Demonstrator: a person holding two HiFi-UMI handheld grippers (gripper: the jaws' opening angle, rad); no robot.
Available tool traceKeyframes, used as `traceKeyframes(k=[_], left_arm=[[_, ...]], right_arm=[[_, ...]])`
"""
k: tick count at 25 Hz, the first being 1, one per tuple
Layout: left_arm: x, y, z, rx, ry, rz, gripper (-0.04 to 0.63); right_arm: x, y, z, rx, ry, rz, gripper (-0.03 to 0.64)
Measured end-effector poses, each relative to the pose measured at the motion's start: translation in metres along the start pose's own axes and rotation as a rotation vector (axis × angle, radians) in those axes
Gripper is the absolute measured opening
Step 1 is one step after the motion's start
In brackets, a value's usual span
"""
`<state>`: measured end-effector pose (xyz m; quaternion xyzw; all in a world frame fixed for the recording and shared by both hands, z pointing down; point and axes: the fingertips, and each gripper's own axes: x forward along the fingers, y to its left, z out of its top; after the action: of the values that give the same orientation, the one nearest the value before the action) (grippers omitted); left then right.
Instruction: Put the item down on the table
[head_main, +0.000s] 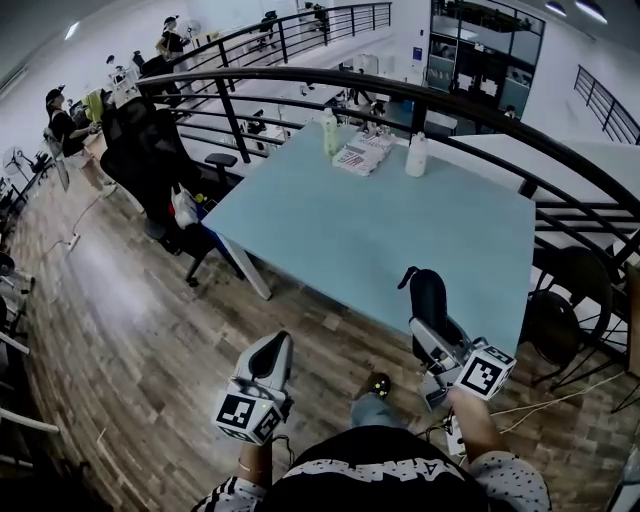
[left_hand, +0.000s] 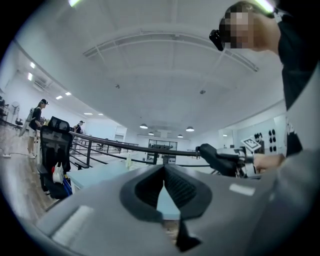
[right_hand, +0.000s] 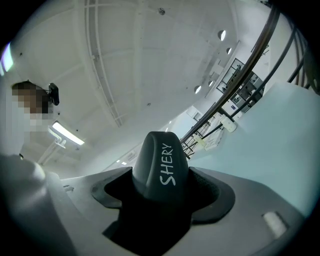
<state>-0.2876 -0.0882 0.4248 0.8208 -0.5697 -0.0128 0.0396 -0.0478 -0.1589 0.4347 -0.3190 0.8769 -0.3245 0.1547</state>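
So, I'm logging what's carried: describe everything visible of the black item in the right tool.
The black item is smooth, matte, round-ended, with white SHERY lettering along one side and a small loop at its tip. The right tool is shut on its lower part, holding it out over the near edge of the pale blue table, apparently not touching it.

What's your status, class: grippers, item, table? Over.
Left gripper shut, empty. Right gripper shut on dark item, not yet down on table. Bottles at far edge only.

base of item (right_hand: 160, 167) hidden between jaws
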Motion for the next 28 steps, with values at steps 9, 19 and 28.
traceKeyframes(k=[9, 19, 28], left_arm=[[0.054, 0.015, 0.004, 0.02, 0.013, 0.025, 0.0], [0.118, 0.028, 0.01, 0.057, 0.039, 0.048, 0.0], [0.187, 0.031, 0.011, 0.1, 0.01, 0.026, 0.0]], right_arm=[[0.038, -0.049, 0.031, 0.018, 0.009, 0.006, 0.357], [0.078, -0.104, 0.061, 0.054, 0.0, 0.018, 0.357], [0.093, -0.157, 0.089, 0.063, -0.02, -0.021, 0.357]])
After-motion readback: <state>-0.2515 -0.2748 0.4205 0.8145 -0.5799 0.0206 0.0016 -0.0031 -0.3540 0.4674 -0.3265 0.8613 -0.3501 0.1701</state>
